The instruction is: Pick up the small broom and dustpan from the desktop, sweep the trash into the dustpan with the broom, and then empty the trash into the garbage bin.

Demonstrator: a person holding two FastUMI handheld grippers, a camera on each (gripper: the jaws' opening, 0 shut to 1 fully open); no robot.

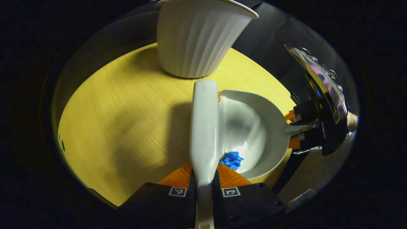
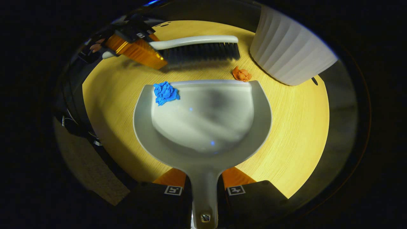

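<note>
Broom (image 2: 194, 47) and dustpan (image 2: 203, 117) held over the desk (image 2: 295, 127).
Left claw (image 1: 203, 187) grips the broom handle, right claw (image 2: 203, 187) the dustpan handle; blue scrap (image 2: 165, 93) on the pan's lip.

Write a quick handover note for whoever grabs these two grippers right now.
Left gripper: shut on the broom handle, bristles by the dustpan lip.
Right gripper: shut on the dustpan handle, pan flat on the desktop.
Blue scrap: on the dustpan's lip at its corner, partly in.
Orange scrap: on the desktop just outside the lip, near the white garbage bin.
Done: both tools picked up.
Left: sweep both scraps fully in, then empty into the bin.
</note>
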